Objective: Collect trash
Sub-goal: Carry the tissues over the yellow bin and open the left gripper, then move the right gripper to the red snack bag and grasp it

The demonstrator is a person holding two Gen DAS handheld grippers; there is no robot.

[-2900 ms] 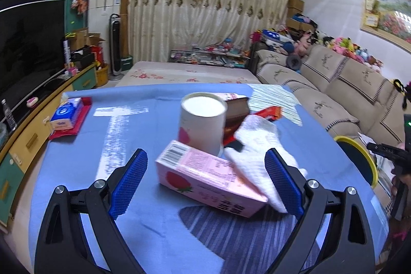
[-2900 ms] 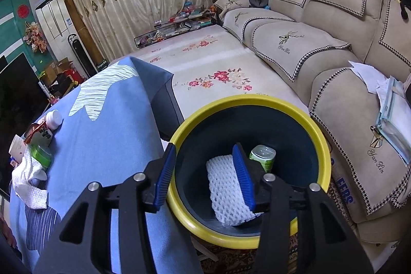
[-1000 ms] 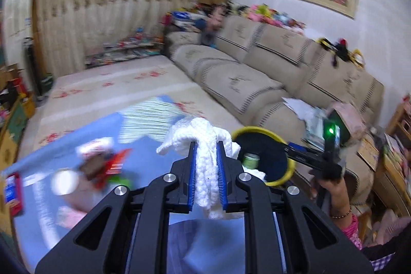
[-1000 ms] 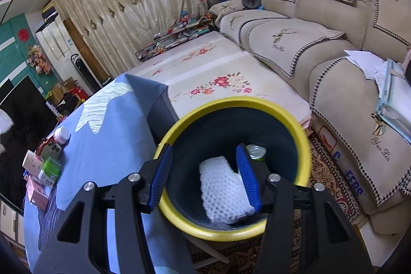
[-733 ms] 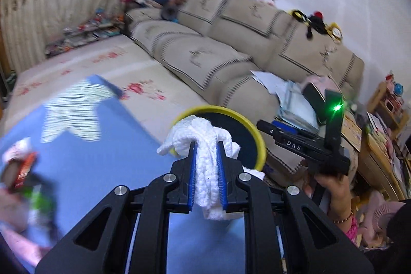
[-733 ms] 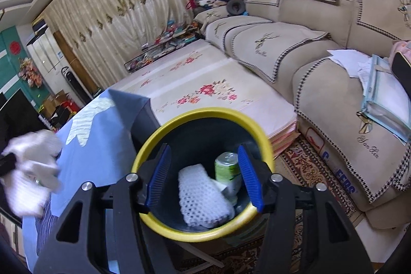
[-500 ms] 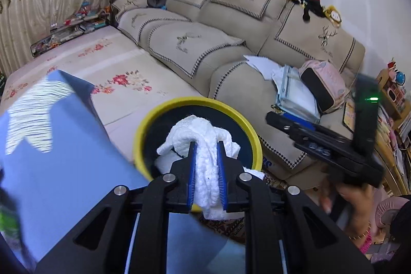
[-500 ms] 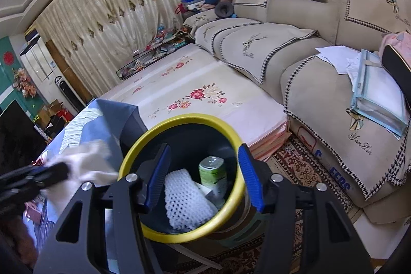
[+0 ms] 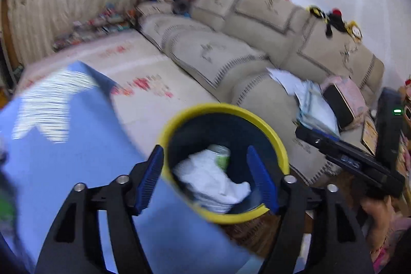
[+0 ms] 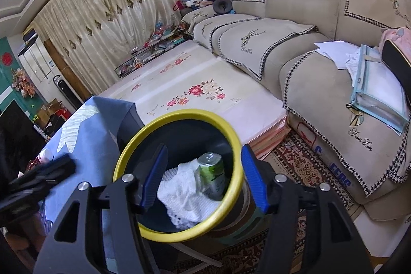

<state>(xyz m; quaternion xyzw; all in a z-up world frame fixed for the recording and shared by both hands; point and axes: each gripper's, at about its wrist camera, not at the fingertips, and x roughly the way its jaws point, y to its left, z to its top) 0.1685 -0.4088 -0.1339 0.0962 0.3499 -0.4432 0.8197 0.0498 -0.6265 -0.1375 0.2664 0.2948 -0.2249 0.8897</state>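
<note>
**White cloth lies in the bin, both grippers empty**

I judge the drop step done: my left gripper (image 9: 205,180) is spread wide with nothing between its fingers, low in the frame above the yellow-rimmed dark round bin (image 9: 269,130). My right gripper (image 10: 204,177) is spread too. Inside lie the white crumpled cloth (image 10: 185,197) and a green drink can (image 10: 213,177). Next I should go to the blue-covered table (image 9: 77,158) for more trash.

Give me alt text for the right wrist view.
The open right gripper hovers over a yellow-rimmed bin holding a white cloth and a green can. A beige sofa is behind.
</note>
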